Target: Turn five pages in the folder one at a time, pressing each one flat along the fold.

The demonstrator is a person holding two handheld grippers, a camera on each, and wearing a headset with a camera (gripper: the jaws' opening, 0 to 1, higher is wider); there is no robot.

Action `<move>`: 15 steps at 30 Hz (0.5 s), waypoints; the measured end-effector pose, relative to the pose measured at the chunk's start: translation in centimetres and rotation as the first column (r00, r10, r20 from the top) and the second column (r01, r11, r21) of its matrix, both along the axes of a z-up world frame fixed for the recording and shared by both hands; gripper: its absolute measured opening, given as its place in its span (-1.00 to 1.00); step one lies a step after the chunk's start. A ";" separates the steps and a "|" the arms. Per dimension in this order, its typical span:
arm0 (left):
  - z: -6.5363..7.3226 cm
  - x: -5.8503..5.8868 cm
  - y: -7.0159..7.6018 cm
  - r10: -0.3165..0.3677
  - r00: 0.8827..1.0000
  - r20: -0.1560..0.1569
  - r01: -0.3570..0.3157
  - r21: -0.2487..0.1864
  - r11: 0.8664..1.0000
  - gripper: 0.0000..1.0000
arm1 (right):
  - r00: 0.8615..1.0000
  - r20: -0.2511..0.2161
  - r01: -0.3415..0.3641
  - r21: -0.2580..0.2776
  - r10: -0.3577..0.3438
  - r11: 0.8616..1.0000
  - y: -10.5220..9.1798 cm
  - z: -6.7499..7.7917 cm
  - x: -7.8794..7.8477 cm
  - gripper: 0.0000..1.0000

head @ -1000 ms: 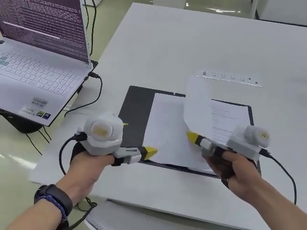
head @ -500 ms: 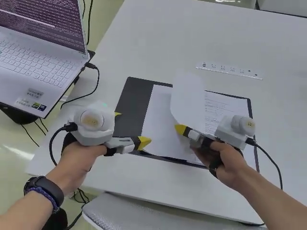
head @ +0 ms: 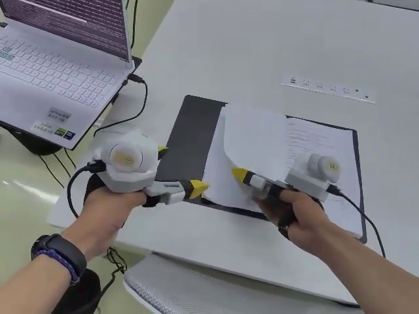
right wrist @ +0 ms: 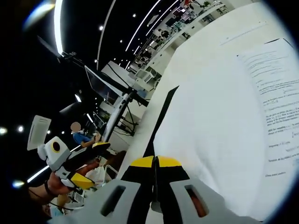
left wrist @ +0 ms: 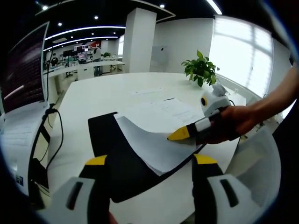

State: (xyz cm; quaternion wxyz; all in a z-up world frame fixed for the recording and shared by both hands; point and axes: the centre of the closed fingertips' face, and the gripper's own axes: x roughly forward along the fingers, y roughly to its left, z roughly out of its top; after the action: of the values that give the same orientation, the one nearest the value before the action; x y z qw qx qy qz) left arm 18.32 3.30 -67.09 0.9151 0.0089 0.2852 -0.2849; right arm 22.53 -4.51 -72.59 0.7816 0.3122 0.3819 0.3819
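Yellow-tipped jaws of the right gripper are pressed together on the near corner of a white page, lifted and curling above the open folder on the table; the left gripper, jaws spread and empty, hovers at its 9 o'clock over the folder's near edge; a laptop sits at 10 o'clock. Risk, as I judge it: a hurried swing could slip the thin pinch, crease the sheet, or tear it at the fold.

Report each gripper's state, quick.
Left gripper: open, holding nothing.
Right gripper: closed on the lifted page.
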 end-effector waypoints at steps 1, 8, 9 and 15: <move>-0.1 -0.1 0.0 0.001 1.000 -0.002 -0.001 0.000 1.000 0.42 | 1.000 -0.006 -0.001 0.000 0.001 1.000 0.3 -0.3 0.2 -1.00; -0.6 -0.3 0.4 0.005 1.000 -0.015 -0.005 -0.001 1.000 0.42 | 0.999 -0.043 0.013 0.014 -0.013 1.000 1.9 -1.5 0.7 -1.00; -0.6 -0.3 0.5 0.006 1.000 -0.016 -0.006 -0.001 1.000 0.42 | 0.999 -0.045 0.013 0.012 -0.012 1.000 2.0 -1.7 0.8 -1.00; -0.8 -0.3 1.0 0.012 1.000 -0.023 -0.012 0.001 1.000 0.42 | 0.997 -0.072 0.021 0.015 -0.020 1.000 3.1 -2.7 1.1 -1.00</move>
State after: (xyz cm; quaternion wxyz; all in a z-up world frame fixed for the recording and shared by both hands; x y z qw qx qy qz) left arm 18.06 4.27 -67.92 0.9133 0.0043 0.2960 -0.2796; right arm 23.62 -1.38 -75.27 0.7686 0.3358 0.4036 0.3655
